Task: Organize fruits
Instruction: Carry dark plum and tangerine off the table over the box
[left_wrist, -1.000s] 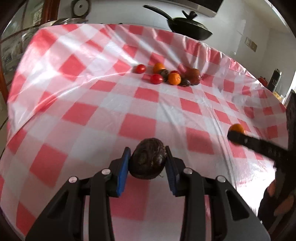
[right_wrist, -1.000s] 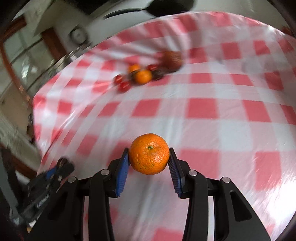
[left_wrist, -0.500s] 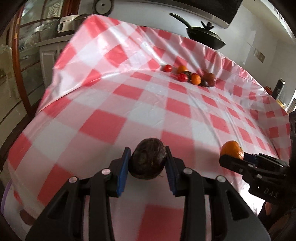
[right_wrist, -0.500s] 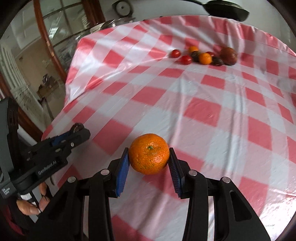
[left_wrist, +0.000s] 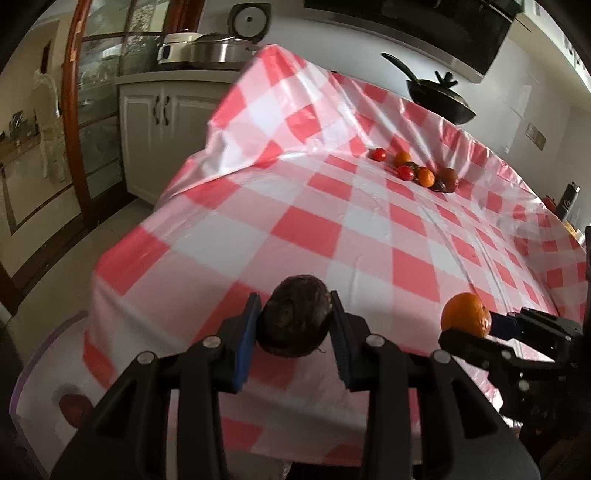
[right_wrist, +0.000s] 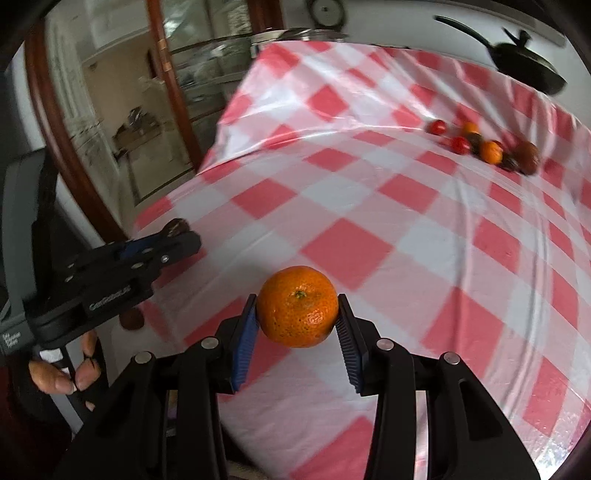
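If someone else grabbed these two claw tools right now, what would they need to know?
Left gripper: shut on a dark fruit.
Right gripper: shut on an orange.
Both are near the table's near edge.
Fruit pile sits at the far side: tomatoes, oranges, dark fruits.
Done: two fruits lifted from the table.
Left: set both down somewhere, then sort the pile. No bowl or tray is clearly in view.

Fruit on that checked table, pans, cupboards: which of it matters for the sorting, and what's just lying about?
Part of the job:
- dark fruit in the left tool
- orange in the right tool
- fruit pile on the tablecloth

Lying about:
- black pan
- steel pots
- cupboard
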